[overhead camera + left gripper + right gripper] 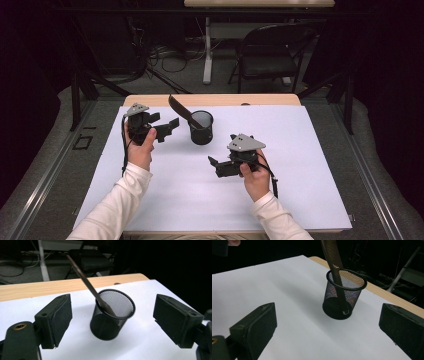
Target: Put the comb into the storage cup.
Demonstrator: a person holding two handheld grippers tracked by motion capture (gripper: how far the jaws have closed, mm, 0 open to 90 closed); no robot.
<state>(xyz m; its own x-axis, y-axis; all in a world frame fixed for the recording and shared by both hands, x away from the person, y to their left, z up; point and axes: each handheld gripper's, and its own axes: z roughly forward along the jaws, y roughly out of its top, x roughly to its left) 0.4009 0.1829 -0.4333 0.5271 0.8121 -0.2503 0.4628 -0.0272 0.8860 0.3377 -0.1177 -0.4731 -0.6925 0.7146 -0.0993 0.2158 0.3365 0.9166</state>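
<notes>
step: comb (179,110) stood in mesh cup (202,131) | left gripper (169,126) at cup's 9 o'clock, jaws apart, empty | right gripper (214,165) at 5 o'clock, jaws wide, empty | advice: withdraw level, avoid tipping comb

- A light wooden surface (210,100) carries a large white sheet (300,175) covering nearly all of it, a bare strip of wood showing along the 12 o'clock edge.
- A black wire-mesh cylindrical cup (201,128) stands upright on the sheet, toward 12 o'clock from the middle.
</notes>
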